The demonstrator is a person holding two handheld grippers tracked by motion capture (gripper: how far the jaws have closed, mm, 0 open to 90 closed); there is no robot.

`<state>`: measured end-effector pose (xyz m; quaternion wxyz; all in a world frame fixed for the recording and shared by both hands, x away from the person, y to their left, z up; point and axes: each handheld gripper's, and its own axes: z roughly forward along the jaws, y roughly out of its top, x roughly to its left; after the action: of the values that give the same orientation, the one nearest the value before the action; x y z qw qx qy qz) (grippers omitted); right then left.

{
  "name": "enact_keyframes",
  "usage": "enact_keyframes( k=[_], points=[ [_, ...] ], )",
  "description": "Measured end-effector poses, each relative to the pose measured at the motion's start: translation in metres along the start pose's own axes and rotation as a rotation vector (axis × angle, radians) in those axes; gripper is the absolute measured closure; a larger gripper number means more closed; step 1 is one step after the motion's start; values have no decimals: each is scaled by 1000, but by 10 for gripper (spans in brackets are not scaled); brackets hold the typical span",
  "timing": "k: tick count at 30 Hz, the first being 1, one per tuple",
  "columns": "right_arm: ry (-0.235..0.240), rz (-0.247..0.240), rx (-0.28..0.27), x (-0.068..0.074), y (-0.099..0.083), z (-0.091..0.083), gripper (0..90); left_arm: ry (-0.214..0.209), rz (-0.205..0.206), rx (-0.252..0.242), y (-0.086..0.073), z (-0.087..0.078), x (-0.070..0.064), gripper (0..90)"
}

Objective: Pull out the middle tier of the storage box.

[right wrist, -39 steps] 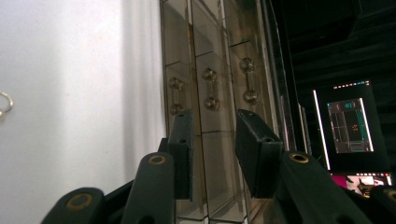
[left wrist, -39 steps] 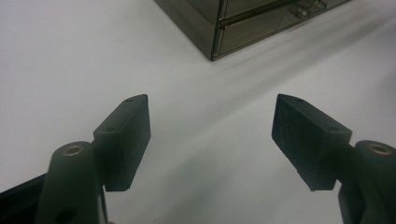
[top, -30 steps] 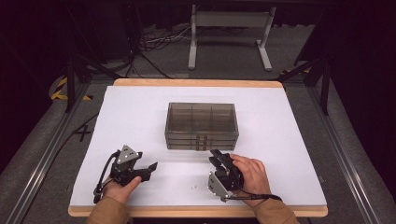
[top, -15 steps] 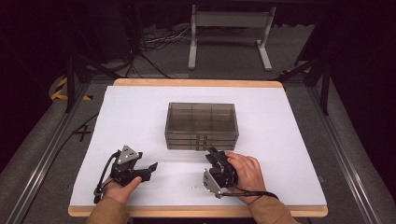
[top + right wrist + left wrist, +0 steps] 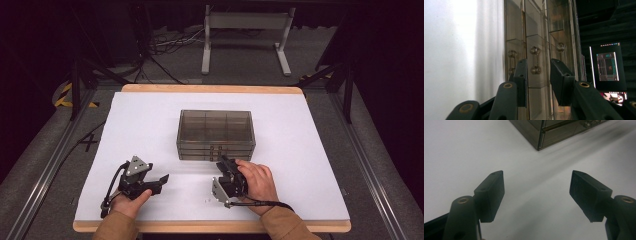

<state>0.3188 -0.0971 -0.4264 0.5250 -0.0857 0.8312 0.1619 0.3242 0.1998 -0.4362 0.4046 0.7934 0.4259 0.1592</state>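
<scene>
A smoky see-through drawer cabinet (image 5: 216, 134) stands in the middle of the white table (image 5: 140, 130), its three flat drawers facing me. My right gripper (image 5: 222, 161) is turned on its side, right at the drawer fronts. In the right gripper view its jaws (image 5: 539, 72) stand partly apart on either side of the middle drawer's small knobbed handle (image 5: 535, 60), which lies just past the fingertips, untouched. My left gripper (image 5: 159, 183) rests low at the front left with nothing in it. In the left gripper view its jaws (image 5: 537, 192) are spread wide over bare table, the cabinet's corner (image 5: 541, 135) beyond.
The wooden front edge of the table (image 5: 210, 226) runs just under both forearms. A grey metal stand (image 5: 245, 30) and cables lie on the floor behind the table. A lit monitor (image 5: 607, 66) is seen past the cabinet in the right gripper view.
My right gripper has moved left and forward, closing in on the drawer fronts. The left gripper has stayed where it was.
</scene>
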Motion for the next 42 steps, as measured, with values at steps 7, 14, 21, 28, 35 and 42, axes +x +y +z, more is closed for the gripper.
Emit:
enact_keyframes(
  k=[7,14,21,28,35,42],
  points=[
    [-9,-2,23,3,3,7,688,-4,-1,1,0,0,0,287],
    [-17,-5,41,4,4,13,699,-4,1,6,0,1,-1,288],
    [-25,1,58,4,3,19,710,-5,1,4,0,1,-1,287],
    [-40,-2,73,5,3,24,724,-6,1,3,0,1,-1,287],
    [-42,-3,79,7,4,28,742,-7,0,5,0,1,-1,287],
    [-59,-12,85,10,5,29,765,-8,0,3,0,1,0,286]
  ],
)
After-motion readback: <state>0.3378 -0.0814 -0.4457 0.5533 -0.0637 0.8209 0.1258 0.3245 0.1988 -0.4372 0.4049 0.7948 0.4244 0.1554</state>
